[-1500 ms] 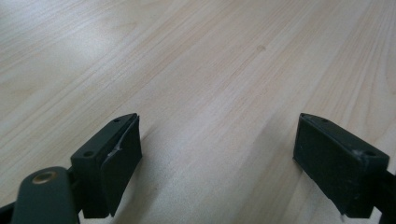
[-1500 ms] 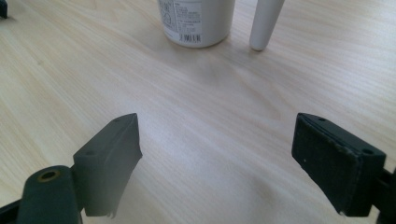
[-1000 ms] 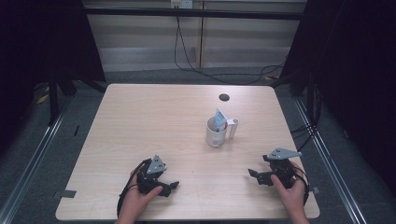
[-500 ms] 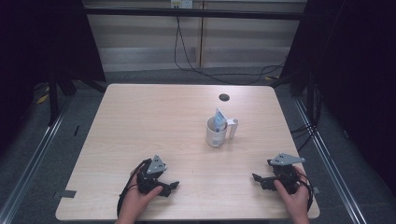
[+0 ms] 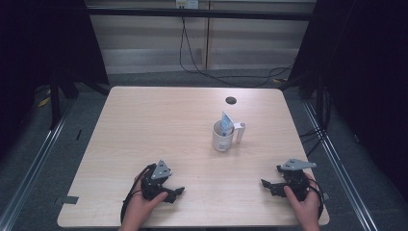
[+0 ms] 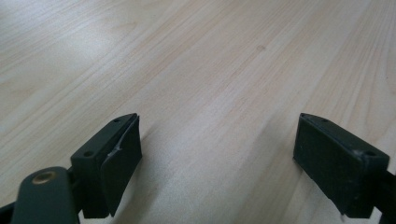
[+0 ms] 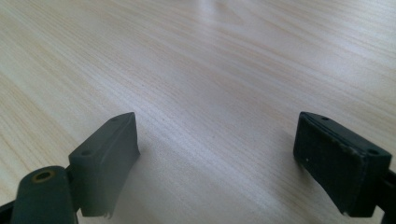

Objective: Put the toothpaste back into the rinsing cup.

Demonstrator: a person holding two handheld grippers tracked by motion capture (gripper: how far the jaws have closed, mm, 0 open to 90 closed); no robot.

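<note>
Near the middle of the pale wooden table [image 5: 159, 125], somewhat toward its right and far side, stands a white ceramic mug [image 5: 223, 136] with its handle turned to the right and a light blue packet [image 5: 226, 121] sticking upright out of its mouth. Beyond the mug, close to the far edge, lies a small dark round disc [image 5: 231, 100]. Well short of the mug and off to its left, by the near edge, the left gripper [image 5: 176, 191] rests low on the tabletop in the person's left hand [image 5: 142, 208], pointing to the right. Its jaws are spread wide apart with nothing between them; the left gripper view shows bare wood grain in the gap [image 6: 217, 154]. Well short of the mug and off to its right, the right gripper [image 5: 265, 185] sits in the person's right hand [image 5: 304, 207], aimed leftward. Its jaws are likewise released and wide, holding nothing, with plain wood showing between them in the right gripper view [image 7: 217, 154]. Neither gripper touches the mug.
</note>
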